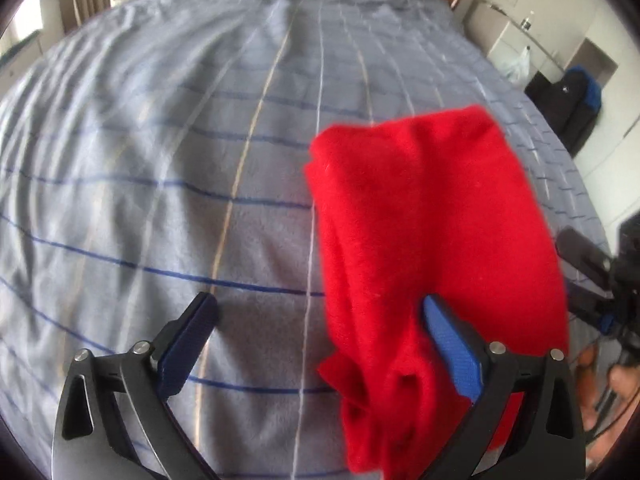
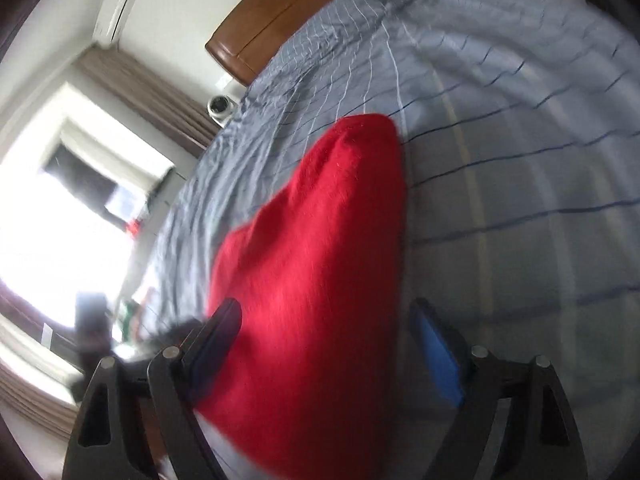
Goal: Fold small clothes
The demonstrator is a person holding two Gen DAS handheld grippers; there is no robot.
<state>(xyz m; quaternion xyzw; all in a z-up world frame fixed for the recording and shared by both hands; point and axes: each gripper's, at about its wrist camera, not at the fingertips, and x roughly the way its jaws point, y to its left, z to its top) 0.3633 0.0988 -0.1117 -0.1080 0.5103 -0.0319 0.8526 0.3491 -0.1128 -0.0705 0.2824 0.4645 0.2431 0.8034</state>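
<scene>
**Red cloth draped on left finger, both jaws apart**

The left hand-held gripper [image 1: 318, 314] stands with jaws wide apart above the bed [image 1: 160, 160]. The red cloth [image 1: 420, 240] hangs over its right finger [image 1: 448, 344], unclamped. The right hand-held gripper [image 2: 326, 320] also stands apart; the cloth lies between its fingers, touching the left one [image 2: 216, 340].

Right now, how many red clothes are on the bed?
1. The red garment lies bunched on the striped bed cover, reaching between both open grippers. Others may be hidden out of view.
</scene>
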